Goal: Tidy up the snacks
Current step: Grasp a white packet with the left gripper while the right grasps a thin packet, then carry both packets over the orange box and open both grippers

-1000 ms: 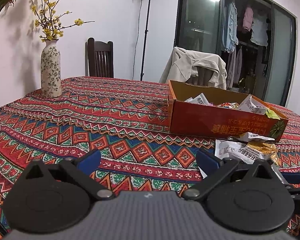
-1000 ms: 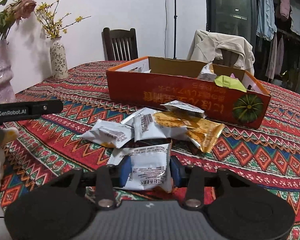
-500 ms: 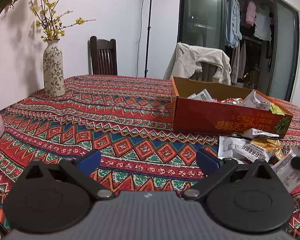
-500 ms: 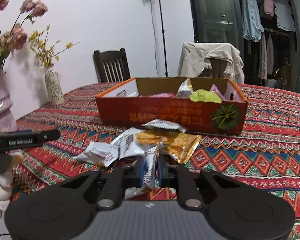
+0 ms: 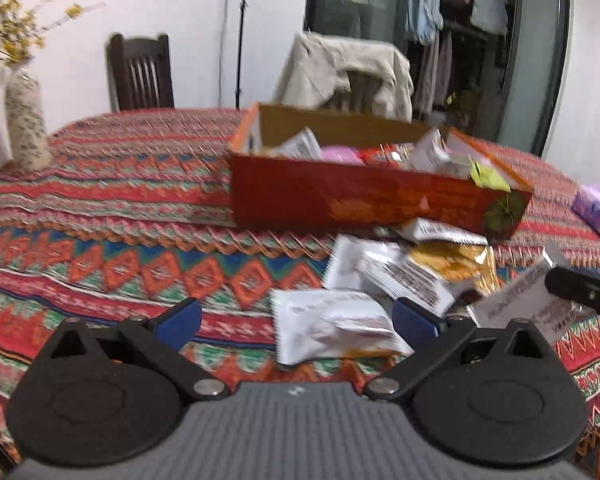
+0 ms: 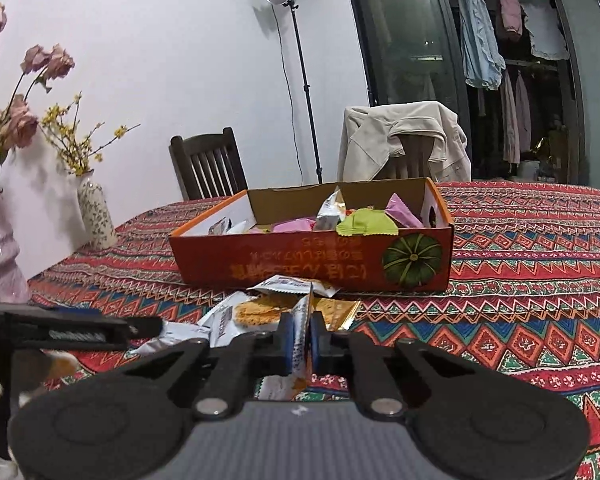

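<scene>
Right wrist view, right gripper [image 6: 300, 340] clamping white packet [image 6: 300, 332], left gripper [image 5: 296, 316] spread apart

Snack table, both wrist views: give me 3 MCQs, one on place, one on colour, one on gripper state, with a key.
1. Where do the loose snack packets lie?
A. inside the vase
B. on the tablecloth in front of the orange box
C. on the chair

2. What colour is the packet at the near right corner of the orange box?
A. green
B. black
C. blue

3. What state is the right gripper in?
A. wide open, nothing in it
B. shut on a white snack packet
C. out of view

Key: 1 B, the packets lie between box and grippers. 2 A, the green packet sits by that corner. 3 B, the white snack packet stands edge-on between its pads.
</scene>
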A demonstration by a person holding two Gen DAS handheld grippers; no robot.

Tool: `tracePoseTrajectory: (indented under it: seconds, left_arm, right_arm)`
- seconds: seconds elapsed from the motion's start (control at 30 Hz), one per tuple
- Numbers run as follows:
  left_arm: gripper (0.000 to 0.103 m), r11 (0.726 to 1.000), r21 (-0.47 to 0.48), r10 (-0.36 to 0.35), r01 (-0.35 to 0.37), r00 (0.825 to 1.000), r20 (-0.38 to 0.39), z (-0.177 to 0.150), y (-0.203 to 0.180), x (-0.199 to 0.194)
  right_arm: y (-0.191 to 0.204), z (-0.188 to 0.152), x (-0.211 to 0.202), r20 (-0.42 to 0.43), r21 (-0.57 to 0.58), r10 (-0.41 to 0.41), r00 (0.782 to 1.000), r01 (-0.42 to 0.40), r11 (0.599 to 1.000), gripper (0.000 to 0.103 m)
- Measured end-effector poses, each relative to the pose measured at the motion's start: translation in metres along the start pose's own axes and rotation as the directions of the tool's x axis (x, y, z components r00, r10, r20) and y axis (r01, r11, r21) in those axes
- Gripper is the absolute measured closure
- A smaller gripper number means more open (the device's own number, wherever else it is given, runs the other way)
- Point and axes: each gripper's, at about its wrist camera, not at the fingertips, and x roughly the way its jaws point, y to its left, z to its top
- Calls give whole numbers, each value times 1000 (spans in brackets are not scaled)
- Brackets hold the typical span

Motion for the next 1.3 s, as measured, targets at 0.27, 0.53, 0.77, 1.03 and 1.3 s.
tracePoseTrajectory:
  seconds: [0.27, 0.53, 0.77, 1.03, 1.3]
  left_arm:
    - [0, 1000, -9, 29, -30, 994, -107, 0, -16, 28]
    - [0, 996, 33, 83, -80, 991, -109, -1, -24, 32]
    - [29, 997, 45, 72, -68, 995, -72, -3, -26, 25]
    - [60, 997, 64, 36, -34, 999, -28, -11, -29, 11]
    - [85, 996, 85, 13, -15, 1000, 27, -14, -25, -8]
  right_arm:
    - [-7, -1, 3, 7, 27, 35, 999, -36, 999, 95]
    - [-9, -4, 6, 8, 43, 52, 999, -52, 998, 95]
    - [-9, -6, 4, 8, 50, 51, 999, -51, 997, 95]
    - [-3, -6, -1, 16, 41, 55, 998, -55, 998, 95]
    - [2, -4, -9, 33, 38, 53, 998, -54, 998, 95]
